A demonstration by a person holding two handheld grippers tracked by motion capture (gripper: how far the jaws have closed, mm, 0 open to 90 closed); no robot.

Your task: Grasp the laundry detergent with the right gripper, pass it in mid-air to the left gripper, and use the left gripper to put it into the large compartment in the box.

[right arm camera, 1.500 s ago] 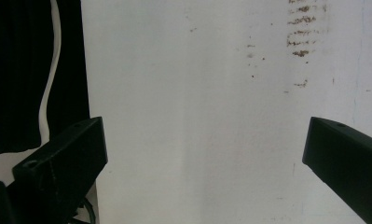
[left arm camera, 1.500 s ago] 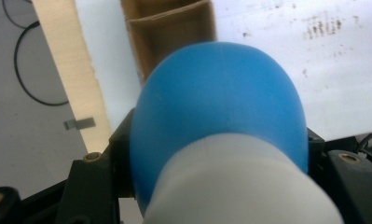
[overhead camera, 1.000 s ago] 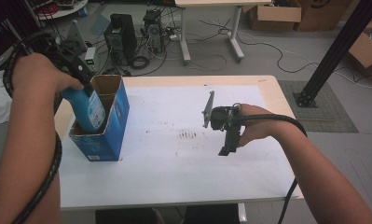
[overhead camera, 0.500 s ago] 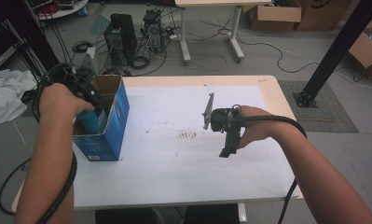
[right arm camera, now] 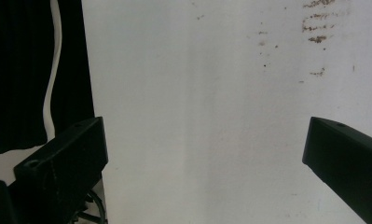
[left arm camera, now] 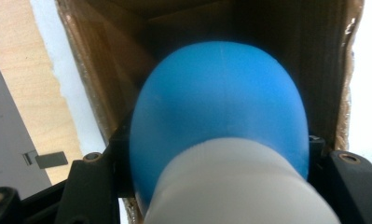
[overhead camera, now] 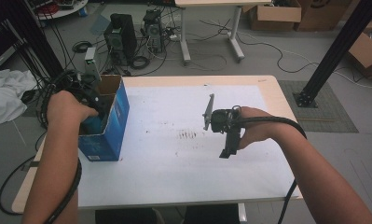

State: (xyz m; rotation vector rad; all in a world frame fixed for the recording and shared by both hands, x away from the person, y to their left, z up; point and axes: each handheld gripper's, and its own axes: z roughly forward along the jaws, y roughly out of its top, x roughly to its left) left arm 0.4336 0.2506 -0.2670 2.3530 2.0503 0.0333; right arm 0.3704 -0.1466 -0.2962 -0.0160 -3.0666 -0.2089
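At the left edge of the table (overhead camera: 267, 88) stands an open blue cardboard box (overhead camera: 113, 126), its flaps up and its brown inside showing. The left gripper (overhead camera: 88, 109) reaches down into the box's mouth, its jaws clamped on a blue bottle (left arm camera: 218, 107) with a white cap (left arm camera: 235, 186). In the left gripper view the bottle lies along the gripper's line of sight, white cap toward the camera and rounded blue end pointing into the box, with cardboard walls around it. The bottle's long axis runs down into the box.

Right of centre, the right gripper (overhead camera: 226, 151) hangs over the white table top, well apart from the box. Its jaws stand wide open with nothing between them.
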